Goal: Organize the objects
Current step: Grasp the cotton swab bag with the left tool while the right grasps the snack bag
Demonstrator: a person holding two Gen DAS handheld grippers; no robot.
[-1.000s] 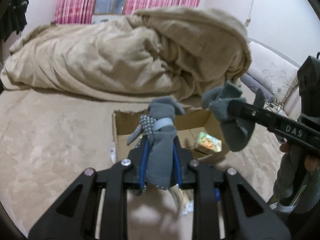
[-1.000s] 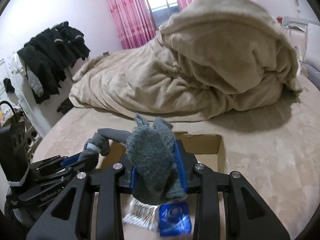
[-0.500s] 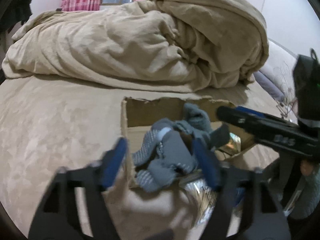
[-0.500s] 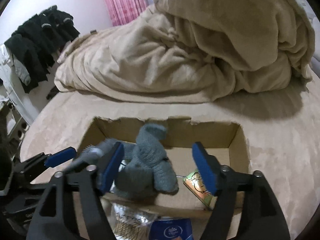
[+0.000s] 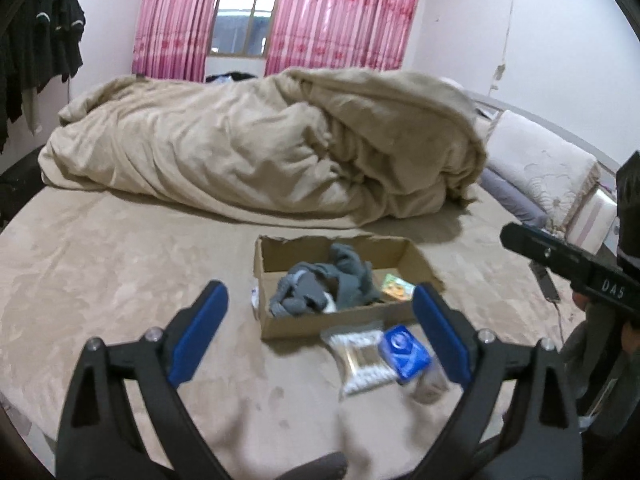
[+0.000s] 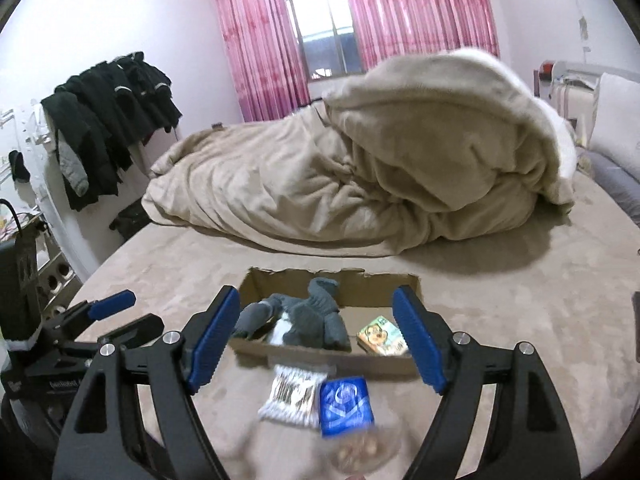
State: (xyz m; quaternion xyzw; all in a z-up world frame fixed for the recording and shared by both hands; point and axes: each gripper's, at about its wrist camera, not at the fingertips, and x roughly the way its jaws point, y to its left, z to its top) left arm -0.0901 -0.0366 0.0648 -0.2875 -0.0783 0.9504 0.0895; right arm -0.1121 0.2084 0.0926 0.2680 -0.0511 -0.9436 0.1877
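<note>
A cardboard box (image 5: 276, 326) (image 6: 400, 364) sits on the bed. Grey socks (image 5: 320, 284) (image 6: 308, 316) lie bunched inside it beside a small colourful packet (image 5: 397, 287) (image 6: 382, 336). In front of the box lie a clear bag of cotton swabs (image 5: 362, 356) (image 6: 292, 394) and a blue packet (image 5: 404, 350) (image 6: 346, 406). My left gripper (image 5: 320, 328) is open and empty, pulled back above the bed. My right gripper (image 6: 316, 336) is open and empty, also behind the box; it shows at the right in the left wrist view (image 5: 560, 256).
A heaped beige duvet (image 5: 280, 148) (image 6: 380, 168) fills the far bed. Pillows (image 5: 540, 168) lie at the right. Dark clothes (image 6: 108, 120) hang at the left wall. A blurred clear container (image 6: 364, 452) sits near the front edge.
Both grippers opened and dropped their grey socks into the box, then drew back and up away from it.
</note>
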